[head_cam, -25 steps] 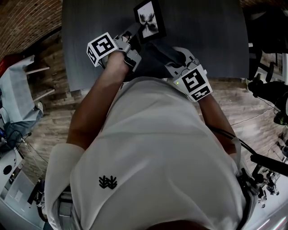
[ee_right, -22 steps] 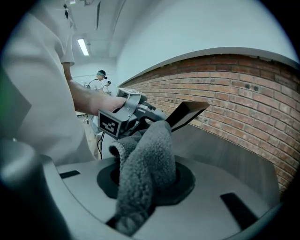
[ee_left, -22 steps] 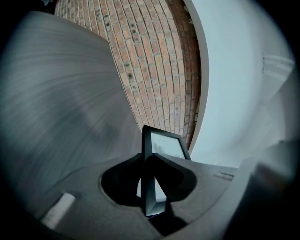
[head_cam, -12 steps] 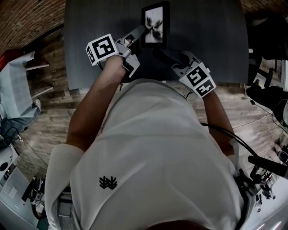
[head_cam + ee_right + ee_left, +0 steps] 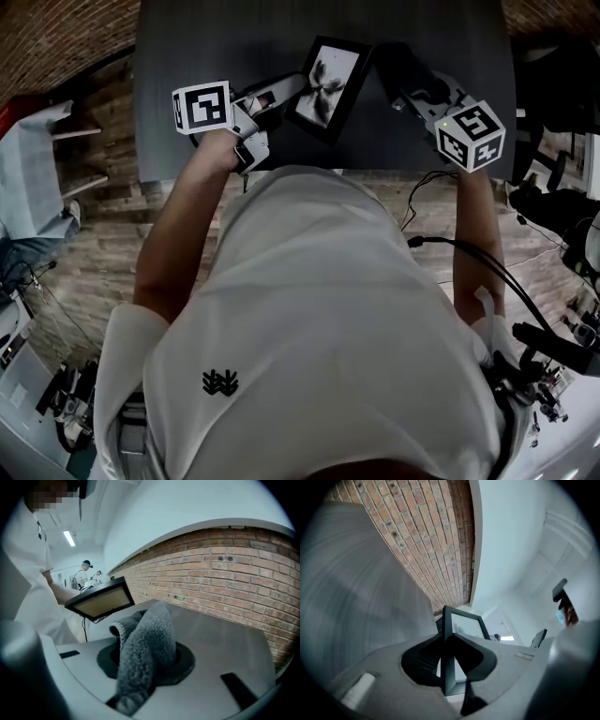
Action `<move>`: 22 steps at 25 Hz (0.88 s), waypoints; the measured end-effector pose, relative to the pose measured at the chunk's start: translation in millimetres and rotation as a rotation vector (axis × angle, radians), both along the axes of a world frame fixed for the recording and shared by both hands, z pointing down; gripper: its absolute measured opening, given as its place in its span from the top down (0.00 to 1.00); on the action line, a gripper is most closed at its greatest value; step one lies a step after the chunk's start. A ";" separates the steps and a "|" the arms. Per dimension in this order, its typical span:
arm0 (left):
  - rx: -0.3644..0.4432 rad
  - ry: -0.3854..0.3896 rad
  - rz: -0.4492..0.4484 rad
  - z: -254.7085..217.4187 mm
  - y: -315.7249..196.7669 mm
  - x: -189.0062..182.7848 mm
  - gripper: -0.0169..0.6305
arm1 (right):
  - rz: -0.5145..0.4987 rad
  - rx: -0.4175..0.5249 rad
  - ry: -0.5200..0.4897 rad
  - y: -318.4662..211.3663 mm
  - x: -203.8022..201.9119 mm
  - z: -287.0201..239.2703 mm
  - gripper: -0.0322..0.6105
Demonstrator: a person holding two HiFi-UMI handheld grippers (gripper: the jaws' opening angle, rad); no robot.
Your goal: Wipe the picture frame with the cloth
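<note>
Left gripper [image 5: 449, 654] clamps frame [image 5: 464, 626] edge; right gripper [image 5: 146, 663], cloth [image 5: 147, 634].

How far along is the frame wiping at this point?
Done: both things are picked up. The left gripper is shut on the picture frame by its edge, holding it tilted above the table. The right gripper is shut on the grey cloth. In hand: the cloth sits beside the frame, apart from it. Left: the wipe itself; whether any pass was already made cannot be told.
</note>
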State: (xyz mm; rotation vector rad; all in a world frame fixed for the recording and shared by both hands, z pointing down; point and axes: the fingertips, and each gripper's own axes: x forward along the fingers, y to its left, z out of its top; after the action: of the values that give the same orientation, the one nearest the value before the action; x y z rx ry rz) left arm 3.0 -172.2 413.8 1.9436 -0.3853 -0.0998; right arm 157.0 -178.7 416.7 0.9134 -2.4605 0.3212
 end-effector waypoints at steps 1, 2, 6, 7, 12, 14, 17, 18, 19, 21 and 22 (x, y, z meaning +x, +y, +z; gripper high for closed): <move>0.003 -0.002 0.020 -1.3 5.5 0.5 0.86 | -0.012 0.001 -0.023 -3.5 -3.2 -4.7 0.80; 0.006 -0.001 0.039 -2.7 10.4 0.7 0.86 | -0.030 -0.001 -0.046 -6.6 -7.7 -8.4 0.80; 0.048 -0.014 0.093 10.6 14.9 -7.4 0.86 | -0.111 -0.018 -0.131 -21.0 -27.3 -14.7 0.80; 0.051 -0.016 0.098 13.8 15.1 -8.7 0.86 | -0.133 -0.030 -0.152 -23.3 -31.9 -14.4 0.80; 0.018 -0.006 0.106 14.8 19.2 -6.5 0.86 | -0.228 -0.086 -0.243 -28.2 -57.1 -15.7 0.80; -0.001 0.002 0.107 12.6 21.4 -4.1 0.86 | -0.255 -0.093 -0.262 -31.2 -64.8 -18.1 0.80; -0.028 0.016 0.111 9.3 25.0 -0.5 0.86 | -0.305 -0.097 -0.280 -25.3 -72.9 -23.8 0.81; -0.036 0.021 0.113 8.3 26.2 0.6 0.86 | -0.319 -0.100 -0.285 -23.2 -74.4 -25.3 0.81; -0.044 0.025 0.115 7.3 27.3 1.6 0.86 | -0.330 -0.106 -0.289 -22.5 -74.9 -26.4 0.81; -0.059 0.035 0.120 5.6 29.6 3.6 0.86 | -0.346 -0.116 -0.294 -22.6 -73.8 -27.9 0.81; -0.067 0.040 0.122 5.0 30.6 4.4 0.86 | -0.352 -0.119 -0.297 -21.2 -72.3 -28.5 0.81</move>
State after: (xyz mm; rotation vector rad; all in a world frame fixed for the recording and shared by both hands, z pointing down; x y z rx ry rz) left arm 7.4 -141.6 418.7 1.8916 -0.2403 -0.0454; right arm 84.6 -199.9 388.1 0.3924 -2.7744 0.5005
